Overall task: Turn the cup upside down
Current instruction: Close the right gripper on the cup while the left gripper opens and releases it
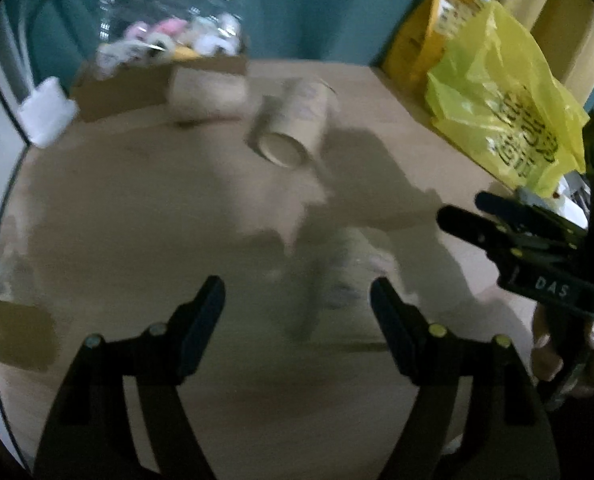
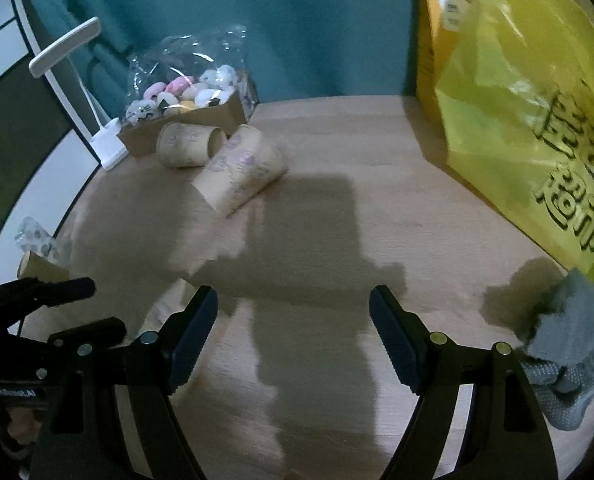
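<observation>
A tan paper cup with a faint print (image 1: 293, 124) lies on its side on the wooden table (image 1: 137, 216), its open mouth toward me; it also shows in the right wrist view (image 2: 243, 170). A second paper cup (image 1: 209, 90) lies on its side behind it, by the cardboard box, and shows in the right wrist view (image 2: 189, 145). My left gripper (image 1: 297, 320) is open and empty, well short of the cups. My right gripper (image 2: 293, 332) is open and empty over bare table. The right gripper shows at the right edge of the left view (image 1: 465, 208). The left gripper shows at the left edge of the right view (image 2: 85, 308).
A cardboard box of small plush toys (image 2: 189, 92) under clear plastic stands at the back. A yellow plastic bag (image 2: 537, 120) fills the right side. A white lamp (image 2: 109, 144) stands at the back left. A grey cloth (image 2: 569, 356) lies at the right front. Another cup (image 1: 1, 328) is at the left edge.
</observation>
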`<action>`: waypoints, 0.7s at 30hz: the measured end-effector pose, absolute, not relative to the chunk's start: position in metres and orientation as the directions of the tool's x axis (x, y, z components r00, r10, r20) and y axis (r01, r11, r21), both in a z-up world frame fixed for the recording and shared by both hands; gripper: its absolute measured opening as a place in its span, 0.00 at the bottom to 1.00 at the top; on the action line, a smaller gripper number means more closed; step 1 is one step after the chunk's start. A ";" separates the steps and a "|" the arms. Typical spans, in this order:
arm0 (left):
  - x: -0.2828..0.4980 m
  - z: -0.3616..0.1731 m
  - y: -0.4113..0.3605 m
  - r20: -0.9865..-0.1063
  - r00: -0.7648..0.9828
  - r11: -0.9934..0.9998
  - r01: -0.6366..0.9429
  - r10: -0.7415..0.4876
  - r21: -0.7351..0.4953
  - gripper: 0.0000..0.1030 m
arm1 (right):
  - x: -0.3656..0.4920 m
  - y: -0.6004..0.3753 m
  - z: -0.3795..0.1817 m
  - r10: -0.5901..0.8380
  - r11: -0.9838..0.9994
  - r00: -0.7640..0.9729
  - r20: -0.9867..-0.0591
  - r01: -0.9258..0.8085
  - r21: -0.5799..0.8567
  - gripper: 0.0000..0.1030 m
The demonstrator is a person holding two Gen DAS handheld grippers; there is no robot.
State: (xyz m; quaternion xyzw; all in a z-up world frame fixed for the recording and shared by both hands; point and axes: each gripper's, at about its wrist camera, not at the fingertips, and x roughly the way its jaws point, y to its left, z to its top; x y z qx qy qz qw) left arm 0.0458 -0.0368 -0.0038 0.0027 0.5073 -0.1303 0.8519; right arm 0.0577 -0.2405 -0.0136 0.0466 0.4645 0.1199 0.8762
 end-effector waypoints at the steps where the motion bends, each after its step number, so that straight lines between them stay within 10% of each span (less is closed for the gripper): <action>1: 0.046 -0.002 -0.029 -0.860 0.461 0.967 0.221 -0.218 -0.126 0.74 | 0.059 -0.235 -0.012 0.251 0.967 0.536 -0.806 -0.170 0.188 0.79; 21: 0.058 -0.022 0.029 -0.879 0.416 0.955 0.269 -0.232 -0.124 0.74 | 0.080 -0.166 -0.037 0.183 0.979 0.245 -0.952 -0.133 0.153 0.79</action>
